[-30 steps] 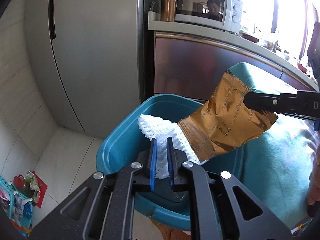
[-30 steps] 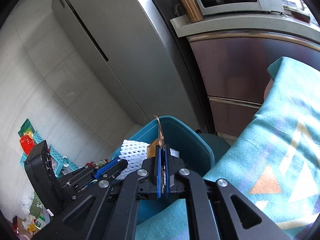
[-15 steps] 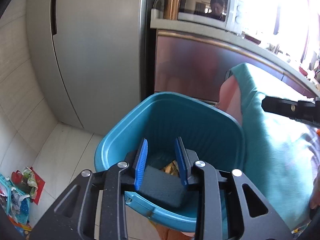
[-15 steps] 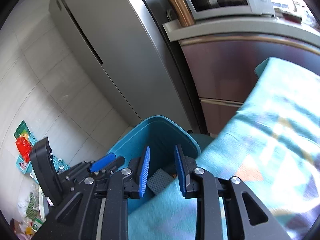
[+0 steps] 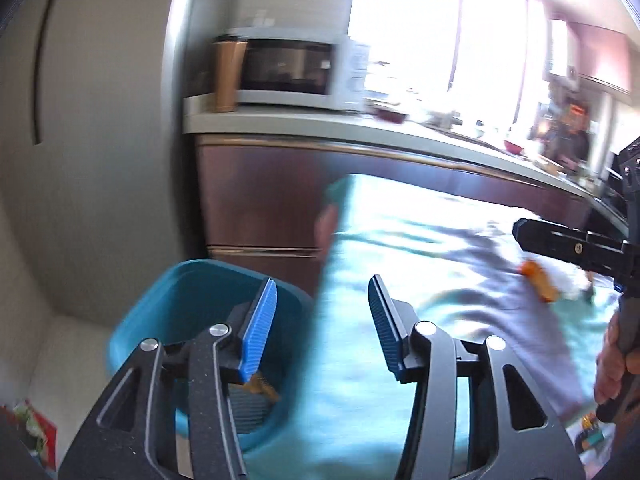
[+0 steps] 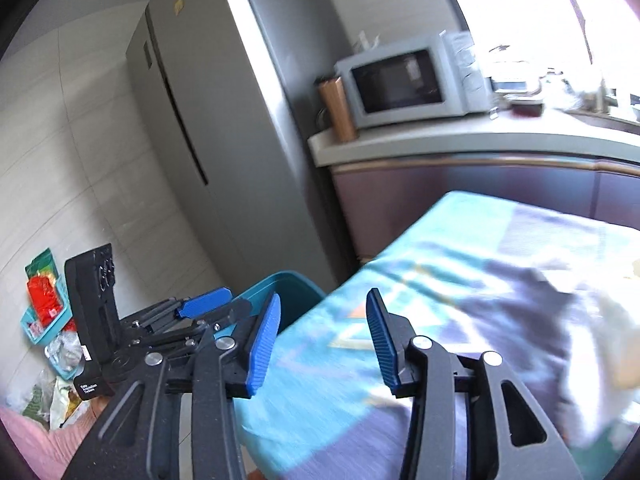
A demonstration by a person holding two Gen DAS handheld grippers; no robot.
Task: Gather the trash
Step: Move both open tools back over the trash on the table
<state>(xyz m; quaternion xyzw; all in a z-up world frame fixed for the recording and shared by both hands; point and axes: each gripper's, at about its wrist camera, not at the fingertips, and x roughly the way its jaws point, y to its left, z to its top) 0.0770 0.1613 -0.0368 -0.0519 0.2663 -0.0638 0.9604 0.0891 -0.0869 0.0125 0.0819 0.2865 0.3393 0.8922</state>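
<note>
Two hand-held grippers, both empty. The left gripper (image 5: 322,324) has its blue pads apart with nothing between them, its jaws having just been opening; the teal bin (image 5: 168,292) lies below and to its left, a scrap of golden wrapper (image 5: 262,389) visible on the bin's floor. The right gripper (image 6: 322,330), likewise parted and bare, its jaws also just opened, points over the teal patterned cloth (image 6: 440,320) that covers the table. Step in hand, as judged: the drop into the bin is finished, and both tools are turned from it toward the table for more trash. In the left wrist view an orange piece (image 5: 538,280) lies on the cloth just below the right gripper's black finger, with something pale beside it, too blurred to name. The next move would call for carrying one gripper to that piece, jaws kept wide enough to straddle it, then lowering until the pads flank it without pinching the cloth
</note>
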